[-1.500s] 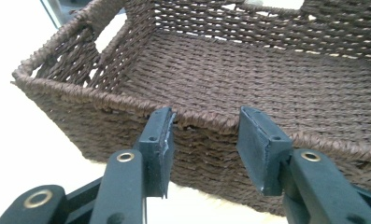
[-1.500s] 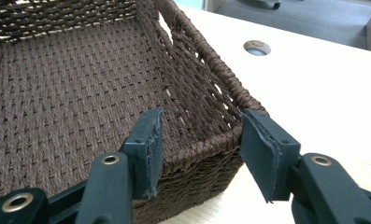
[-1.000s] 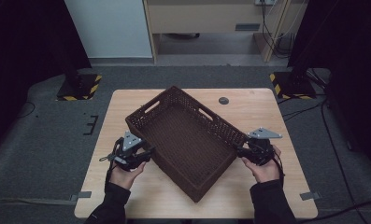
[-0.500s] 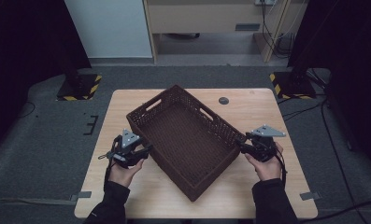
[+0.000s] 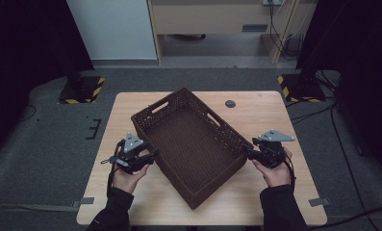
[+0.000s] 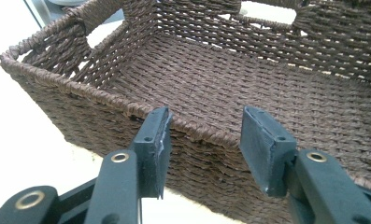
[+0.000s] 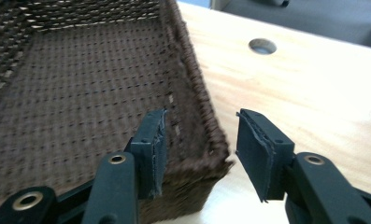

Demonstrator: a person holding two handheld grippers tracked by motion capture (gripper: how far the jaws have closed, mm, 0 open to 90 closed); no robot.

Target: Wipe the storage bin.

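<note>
fingers (image 6: 157, 140) of both grippers stand spread around the basket (image 5: 188, 139) rim, pinching nothing.

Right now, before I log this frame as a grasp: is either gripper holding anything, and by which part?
Nothing is held. Both the left gripper and right gripper stand open at the wicker basket, the right one astride a corner of its rim, pads not touching.

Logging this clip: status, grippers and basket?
Left gripper open, opening. Right gripper open, closing, fingers astride basket corner, no pinch yet. Basket empty, skewed on table. Nothing blocking.
</note>
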